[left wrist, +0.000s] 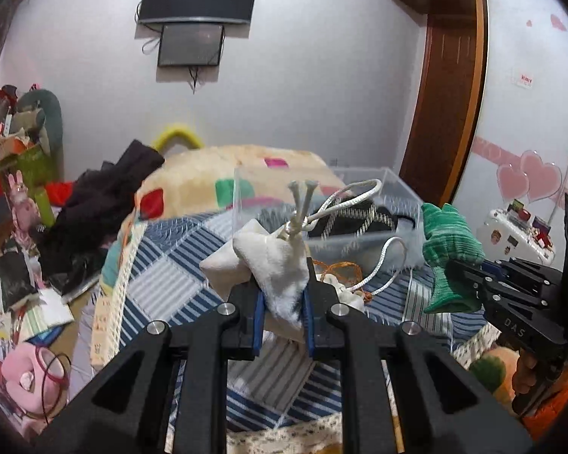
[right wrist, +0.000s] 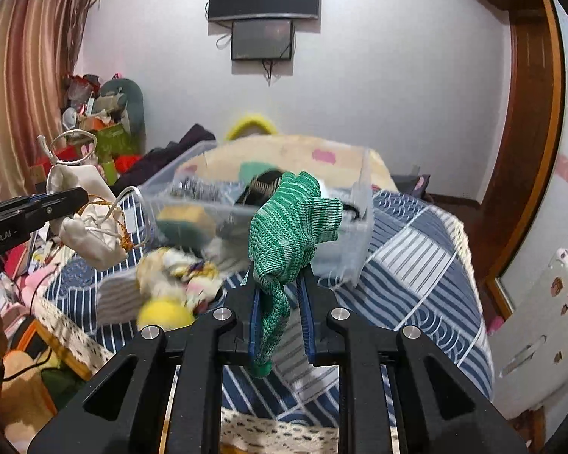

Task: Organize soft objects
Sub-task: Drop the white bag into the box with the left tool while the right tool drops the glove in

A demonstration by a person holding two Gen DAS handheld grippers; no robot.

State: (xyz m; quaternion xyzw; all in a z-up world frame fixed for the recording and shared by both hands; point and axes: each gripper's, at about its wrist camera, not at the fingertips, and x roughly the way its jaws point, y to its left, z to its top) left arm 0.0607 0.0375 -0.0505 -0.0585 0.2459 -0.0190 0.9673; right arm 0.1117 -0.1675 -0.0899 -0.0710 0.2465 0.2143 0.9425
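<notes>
My left gripper (left wrist: 283, 295) is shut on a white drawstring pouch (left wrist: 272, 265) with a white cord, held above the bed; the pouch also shows in the right wrist view (right wrist: 83, 204). My right gripper (right wrist: 280, 295) is shut on a green knit glove (right wrist: 291, 219), held just in front of a clear plastic bin (right wrist: 354, 234); the glove also shows in the left wrist view (left wrist: 448, 249). The bin (left wrist: 363, 242) holds dark striped fabric. A pile of soft items (right wrist: 178, 276) and a yellow ball (right wrist: 164, 314) lie on the bed left of the bin.
The bed has a blue striped quilt (right wrist: 416, 265) and a beige blanket (left wrist: 216, 166) behind the bin. Dark clothes (left wrist: 94, 212) lie at the bed's left. Clutter and plush toys (left wrist: 30, 374) fill the floor at left. A wardrobe (left wrist: 450, 106) stands at right.
</notes>
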